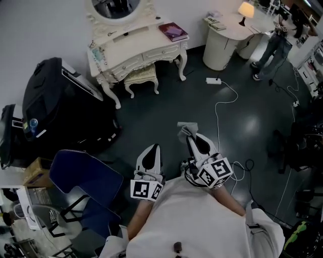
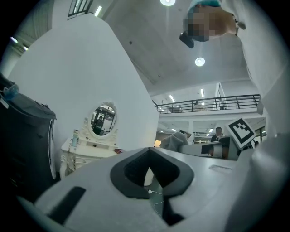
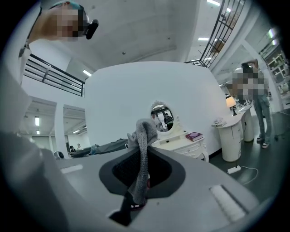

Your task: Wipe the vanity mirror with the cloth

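Your right tongs (image 3: 147, 147) pinch the cloth (image 3: 145, 131), left tongs (image 2: 149, 148) closed and empty, mirror (image 1: 115, 6) above the desk (image 1: 132, 45) well ahead: step close, grip firm, before wiping.

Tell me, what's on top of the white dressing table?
A purple book, the oval mirror and a small bottle near one end. What the drawers hold is covered.

White, black-padded two-jaw left gripper (image 1: 153, 148): is pointing forward and down, jaws resting together, gripping nothing. Matching right gripper (image 1: 191, 137): is pointing forward just beside it, slightly further ahead, jaws pinching a grey knitted cloth (image 3: 144, 136).
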Available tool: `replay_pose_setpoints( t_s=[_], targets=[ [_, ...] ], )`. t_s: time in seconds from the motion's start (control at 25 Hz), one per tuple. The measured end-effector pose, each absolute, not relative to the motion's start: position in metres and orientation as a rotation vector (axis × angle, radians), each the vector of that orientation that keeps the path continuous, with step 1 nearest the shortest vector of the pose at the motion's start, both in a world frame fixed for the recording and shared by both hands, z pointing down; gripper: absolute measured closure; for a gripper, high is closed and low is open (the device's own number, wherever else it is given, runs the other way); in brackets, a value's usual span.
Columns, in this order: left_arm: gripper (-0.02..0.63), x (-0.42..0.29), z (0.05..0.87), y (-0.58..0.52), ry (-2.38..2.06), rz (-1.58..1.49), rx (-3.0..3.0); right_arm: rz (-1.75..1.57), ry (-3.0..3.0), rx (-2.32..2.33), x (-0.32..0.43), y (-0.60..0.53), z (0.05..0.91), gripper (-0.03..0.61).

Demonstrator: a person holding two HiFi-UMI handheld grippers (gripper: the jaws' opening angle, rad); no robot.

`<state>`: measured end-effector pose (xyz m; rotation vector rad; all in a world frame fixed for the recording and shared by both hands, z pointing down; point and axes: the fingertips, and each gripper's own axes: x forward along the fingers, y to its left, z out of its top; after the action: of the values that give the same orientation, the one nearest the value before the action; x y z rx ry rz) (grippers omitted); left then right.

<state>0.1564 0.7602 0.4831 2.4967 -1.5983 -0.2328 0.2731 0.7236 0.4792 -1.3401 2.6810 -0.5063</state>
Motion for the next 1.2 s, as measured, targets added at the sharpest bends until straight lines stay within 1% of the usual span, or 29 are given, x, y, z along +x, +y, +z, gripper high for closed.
replay_pose_setpoints(
  t_s=[0.2, 0.36, 0.6, 0.84, 1.04, 1.2],
  targets=[
    [0.611, 0.086, 0.494, 0.784, -1.621, -0.226, 2.432, -0.492, 2.687, -1.352, 0.208, 0.752, 0.479, 0.548],
    [0.611, 0.051, 0.500, 0.803, -1.621, -0.209, 2.432, -0.458, 2.718, -1.359, 0.177, 0.779, 0.483, 0.548],
    [0.611, 0.031, 0.513, 0.826, -1.597, -0.228, 2.388, -0.519, 2.671, -1.414, 0.167, 0.810, 0.494, 0.548],
    [0.611, 0.023, 0.515, 0.821, -1.597, -0.239, 2.398, -0.533, 2.656, -1.424, 0.166, 0.811, 0.493, 0.548],
    [0.611, -0.009, 0.502, 0.827, -1.726, -0.267, 2.369, -0.508, 2.697, -1.357, 0.145, 0.799, 0.496, 0.548],
    [0.611, -0.036, 0.504, 0.830, -1.789, -0.264, 2.325, -0.442, 2.702, -1.303, 0.124, 0.793, 0.481, 0.548]
  ],
)
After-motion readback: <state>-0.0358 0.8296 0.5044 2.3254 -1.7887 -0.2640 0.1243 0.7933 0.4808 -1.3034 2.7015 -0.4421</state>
